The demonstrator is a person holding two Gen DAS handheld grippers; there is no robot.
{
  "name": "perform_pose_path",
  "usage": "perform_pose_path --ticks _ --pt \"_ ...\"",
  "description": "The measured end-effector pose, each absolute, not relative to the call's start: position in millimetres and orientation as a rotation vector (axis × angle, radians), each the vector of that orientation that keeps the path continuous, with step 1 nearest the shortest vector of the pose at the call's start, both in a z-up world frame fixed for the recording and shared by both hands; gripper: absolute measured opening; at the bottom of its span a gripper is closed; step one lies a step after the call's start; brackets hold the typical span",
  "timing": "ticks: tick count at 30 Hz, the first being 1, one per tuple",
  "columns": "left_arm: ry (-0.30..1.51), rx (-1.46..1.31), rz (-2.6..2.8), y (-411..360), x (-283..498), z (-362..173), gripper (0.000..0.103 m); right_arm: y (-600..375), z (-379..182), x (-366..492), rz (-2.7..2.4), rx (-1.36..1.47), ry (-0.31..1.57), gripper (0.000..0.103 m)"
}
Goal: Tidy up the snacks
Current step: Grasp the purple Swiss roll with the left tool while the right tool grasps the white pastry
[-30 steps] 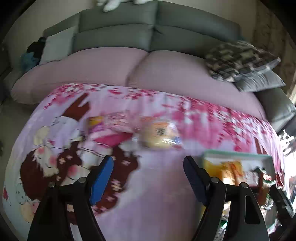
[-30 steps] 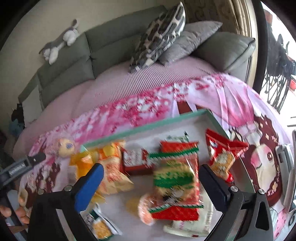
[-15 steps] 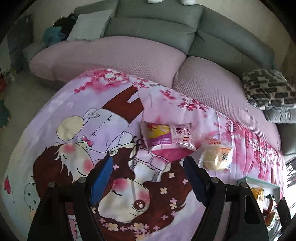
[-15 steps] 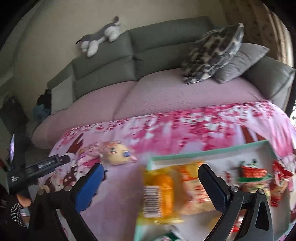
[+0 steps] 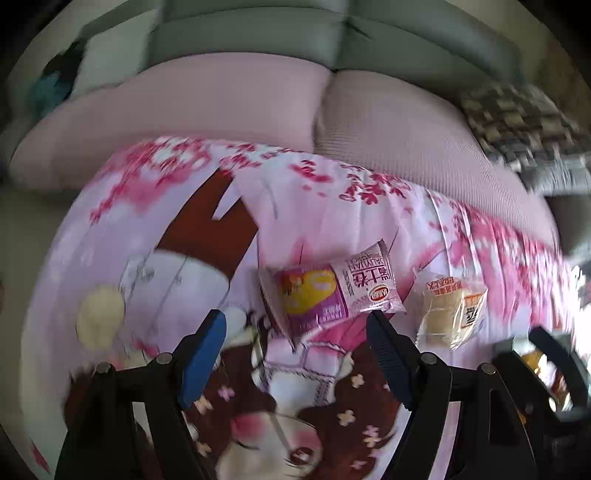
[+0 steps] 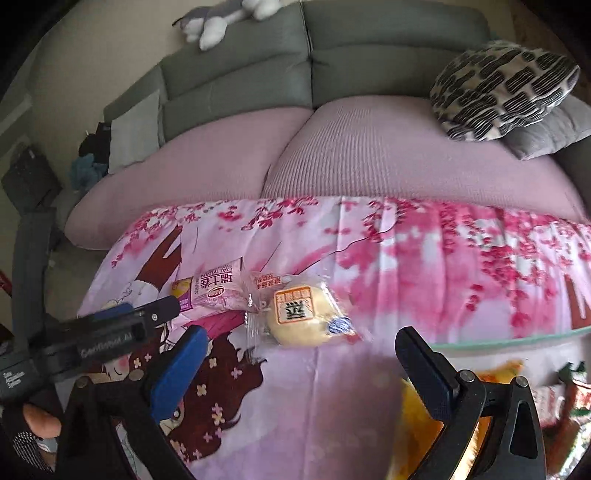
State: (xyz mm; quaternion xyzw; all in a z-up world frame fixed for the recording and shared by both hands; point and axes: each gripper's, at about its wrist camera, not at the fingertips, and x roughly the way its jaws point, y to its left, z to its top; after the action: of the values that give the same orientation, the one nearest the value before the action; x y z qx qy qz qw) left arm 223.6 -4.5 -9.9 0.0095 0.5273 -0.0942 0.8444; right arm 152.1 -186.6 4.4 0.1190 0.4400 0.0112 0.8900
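Two snacks lie loose on the pink printed cloth over the worktop (image 6: 388,258): a purple cake packet (image 5: 332,291) and, just beside it and touching at the wrapper edges, a clear-wrapped bun (image 6: 306,317). By the look of it the sorting is only partly done: several more packets sit in the green-edged tray (image 6: 517,338) at the right, so at least these two are left to deal with, though which way the snacks are meant to travel I cannot tell.

Left claw (image 5: 295,354) hangs over the cloth with its jaws standing well apart and nothing between them, the purple packet just beyond its tips. Right claw (image 6: 295,365) is likewise open wide; a yellow packet (image 6: 417,417) shows low behind its right finger, but whether it is held I cannot tell.

Only the right wrist view shows the tray's rim, the toy cat (image 6: 225,18) on the sofa back, and a person's gloved hand (image 6: 33,428) holding the left claw's handle. Left wrist view gives the fuller look at the purple packet's printed face and catches the right claw's black frame at its lower right edge
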Motion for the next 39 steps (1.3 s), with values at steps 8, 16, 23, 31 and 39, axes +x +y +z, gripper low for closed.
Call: perform_pose_path --ticks 8,16,23,31,39 --pt "1.136 0.315 -0.343 -34 235 -27 0.079 -194 -17 167 0.01 0.25 0.964 0.103" --pt "1.14 0.454 -0.381 -59 257 -43 0.079 -197 -26 176 0.019 0.244 1.0 0.103" --pt "1.157 0.446 -0.414 -62 275 -55 0.078 -193 -34 191 0.044 0.249 1.028 0.103" --pt "1.155 0.304 -0.408 -45 273 -54 0.042 -189 -43 203 0.053 0.279 1.037 0.098" --pt "1.171 0.092 -0.32 -17 257 -50 0.041 -184 -47 212 0.062 0.279 1.055 0.091"
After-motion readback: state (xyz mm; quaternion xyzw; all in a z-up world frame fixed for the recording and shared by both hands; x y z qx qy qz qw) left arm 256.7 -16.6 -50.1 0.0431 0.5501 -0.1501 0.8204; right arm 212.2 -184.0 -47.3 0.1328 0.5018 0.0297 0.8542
